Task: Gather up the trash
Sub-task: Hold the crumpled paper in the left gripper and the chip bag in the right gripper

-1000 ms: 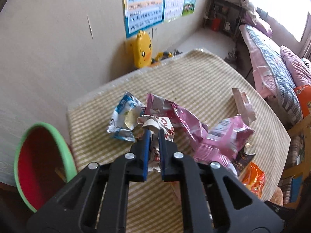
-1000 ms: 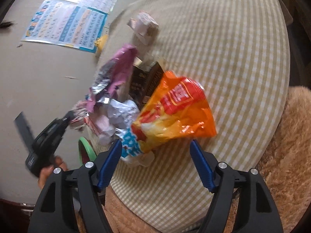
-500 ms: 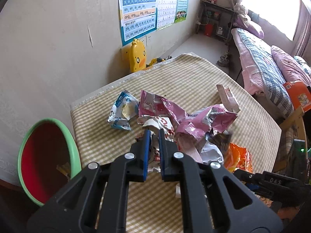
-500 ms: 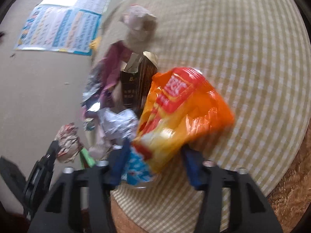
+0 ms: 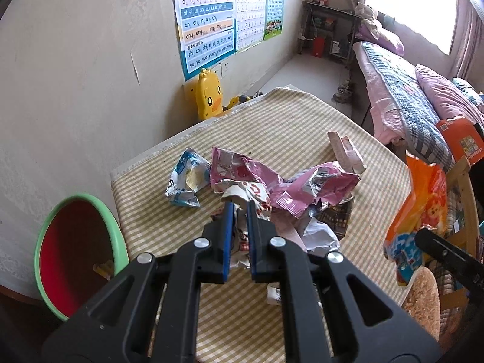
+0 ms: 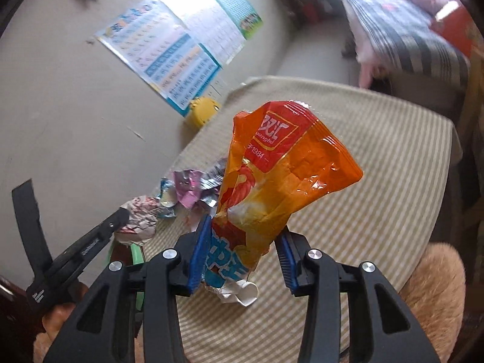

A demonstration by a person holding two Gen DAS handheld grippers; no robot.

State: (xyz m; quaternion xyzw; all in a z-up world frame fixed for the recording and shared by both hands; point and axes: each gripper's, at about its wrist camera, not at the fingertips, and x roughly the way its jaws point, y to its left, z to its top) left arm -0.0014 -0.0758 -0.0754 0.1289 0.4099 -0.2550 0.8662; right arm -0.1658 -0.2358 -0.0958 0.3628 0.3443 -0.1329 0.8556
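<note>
Pinching a crumpled wrapper (image 5: pixel 242 199), the left tongs (image 5: pixel 240 208) hover over the bench (image 5: pixel 296 121) litter, while the right tongs (image 6: pixel 242 242) clamp an orange snack bag (image 6: pixel 281 169) raised above it.

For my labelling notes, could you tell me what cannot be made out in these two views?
- Left wrist view: the crumpled wrapper is half hidden by the left gripper.
- Left wrist view: the bin is cut off; contents unclear.
- Right wrist view: the orange bag hides the table behind; the background is motion-blurred.
</note>
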